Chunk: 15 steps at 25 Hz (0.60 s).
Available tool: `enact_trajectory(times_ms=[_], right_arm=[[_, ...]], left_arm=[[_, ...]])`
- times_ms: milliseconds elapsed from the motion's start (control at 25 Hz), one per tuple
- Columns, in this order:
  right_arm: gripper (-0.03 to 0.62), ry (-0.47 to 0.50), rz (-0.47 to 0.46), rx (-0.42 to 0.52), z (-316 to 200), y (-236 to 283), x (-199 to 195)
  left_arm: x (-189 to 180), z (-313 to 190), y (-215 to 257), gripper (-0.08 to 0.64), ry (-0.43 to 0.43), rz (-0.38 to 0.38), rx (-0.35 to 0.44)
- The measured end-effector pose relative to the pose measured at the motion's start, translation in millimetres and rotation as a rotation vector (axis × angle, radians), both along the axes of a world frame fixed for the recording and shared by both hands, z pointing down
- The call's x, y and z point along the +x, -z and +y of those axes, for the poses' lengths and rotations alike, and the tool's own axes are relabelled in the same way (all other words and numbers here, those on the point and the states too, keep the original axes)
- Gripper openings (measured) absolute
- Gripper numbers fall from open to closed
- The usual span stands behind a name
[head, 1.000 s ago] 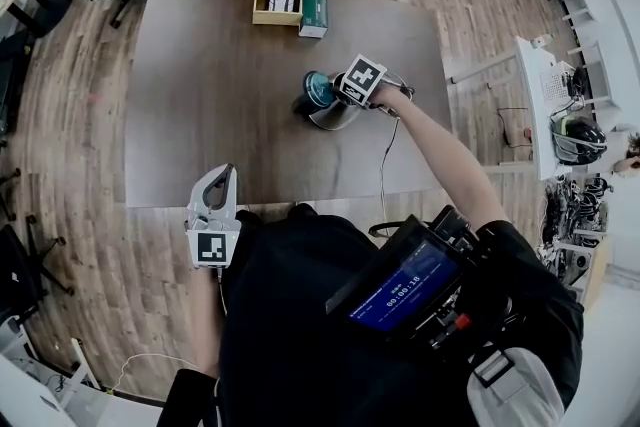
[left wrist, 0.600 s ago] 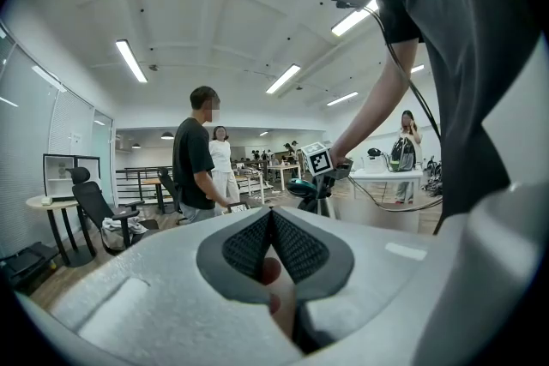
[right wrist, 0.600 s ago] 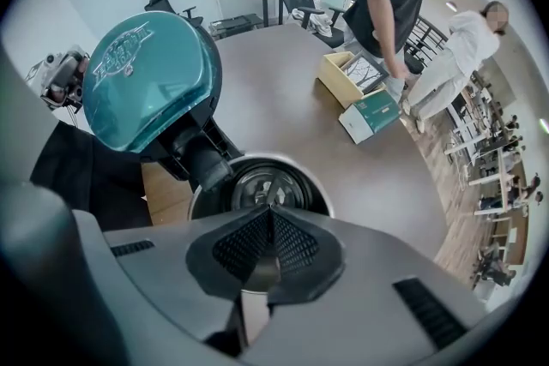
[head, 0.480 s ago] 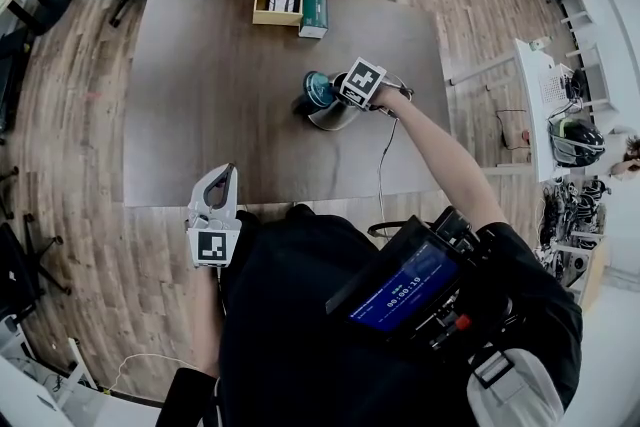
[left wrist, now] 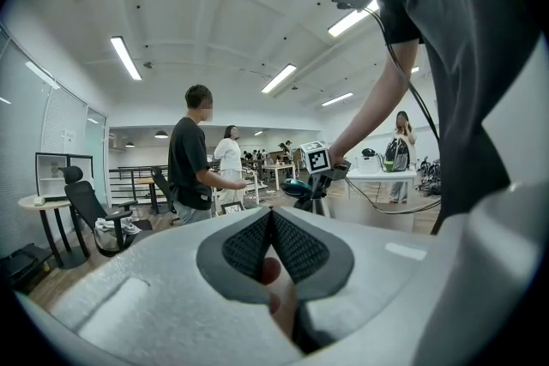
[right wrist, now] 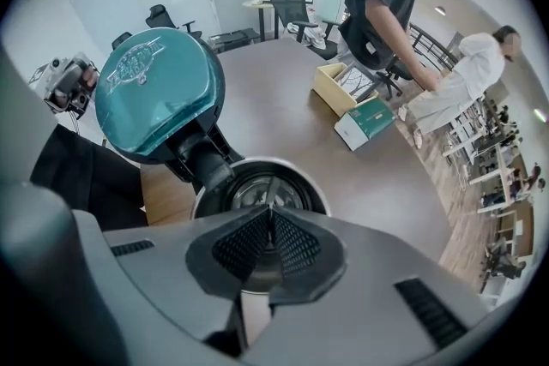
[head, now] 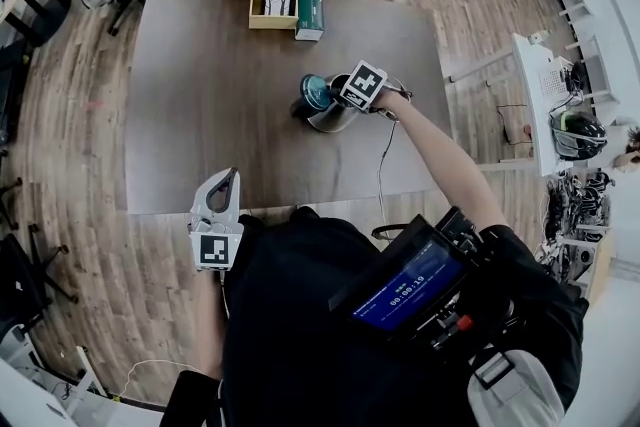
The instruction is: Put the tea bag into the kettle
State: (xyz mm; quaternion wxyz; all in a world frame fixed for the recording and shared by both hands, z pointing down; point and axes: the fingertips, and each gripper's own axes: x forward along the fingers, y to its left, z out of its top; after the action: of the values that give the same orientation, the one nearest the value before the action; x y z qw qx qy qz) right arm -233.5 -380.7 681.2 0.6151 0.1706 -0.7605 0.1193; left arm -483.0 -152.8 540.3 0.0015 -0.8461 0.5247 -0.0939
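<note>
The right gripper [right wrist: 271, 206] hung above the open kettle [right wrist: 319, 195], fingers closed, apparently pinching the tea bag [right wrist: 270, 190] at its mouth. We judged an off-centre release could snag the raised lid [right wrist: 159, 94]. The left gripper [left wrist: 271, 214], well away from the kettle, was closed on nothing.

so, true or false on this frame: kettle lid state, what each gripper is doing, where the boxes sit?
1. The kettle's teal lid is open. True.
2. The right gripper is over the kettle mouth, jaws together. True; a thin pale strip at the tips is probably the tea bag.
3. The left gripper holds the kettle handle. False: it is well away from the kettle, near the table's close edge, jaws together.
4. In the head view, the green box lies left of the wooden box. False: it sits right of it.
</note>
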Motion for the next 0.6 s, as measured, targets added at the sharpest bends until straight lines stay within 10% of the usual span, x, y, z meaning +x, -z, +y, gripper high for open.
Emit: enact_trajectory(times_ms=[440, 600], right_arm=[[0.012, -0.039, -0.067, 0.064, 1, 9, 0], [0.012, -0.212, -0.294, 0.163, -12, 49, -7]], left_arm=[[3, 6, 6, 0.0, -0.036, -0.009, 0.011], [-10, 5, 10, 0.0, -0.025, 0.026, 0.02]])
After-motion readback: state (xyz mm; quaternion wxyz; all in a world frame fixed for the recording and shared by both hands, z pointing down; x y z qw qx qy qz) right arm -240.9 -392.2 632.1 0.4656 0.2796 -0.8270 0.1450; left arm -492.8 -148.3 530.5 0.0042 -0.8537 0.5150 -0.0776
